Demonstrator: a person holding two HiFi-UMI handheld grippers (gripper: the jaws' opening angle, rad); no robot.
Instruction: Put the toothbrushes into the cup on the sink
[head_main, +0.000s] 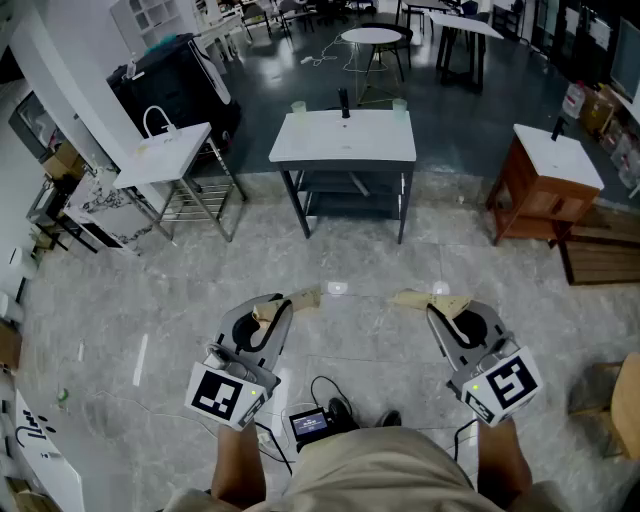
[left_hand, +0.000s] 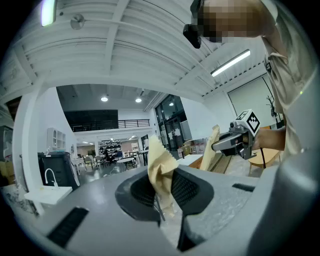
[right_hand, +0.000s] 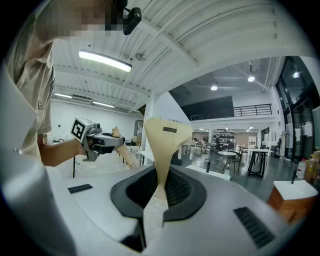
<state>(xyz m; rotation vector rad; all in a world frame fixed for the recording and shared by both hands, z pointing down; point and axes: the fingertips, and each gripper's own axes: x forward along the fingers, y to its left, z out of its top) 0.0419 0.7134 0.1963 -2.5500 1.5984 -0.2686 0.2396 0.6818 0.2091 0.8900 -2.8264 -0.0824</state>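
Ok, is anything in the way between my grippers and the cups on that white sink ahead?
Nothing visible does. Only bare floor lies between the left gripper, the right gripper and the sink; the left cup and right cup stand at its back corners.

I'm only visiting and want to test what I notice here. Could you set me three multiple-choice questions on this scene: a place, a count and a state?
1. Where is the white sink table?
A. Straight ahead of the person
B. Behind the person
C. Under a gripper

2. How many cups stand on it?
A. None
B. Two
C. Five

3. The right gripper has its fingers:
A. Closed on a toothbrush
B. Together, holding nothing
C. Spread wide apart

Answers:
1 A: the head view shows it across the floor, dead ahead.
2 B: the left cup and the right cup flank the faucet.
3 B: the tan fingers meet with nothing between them.
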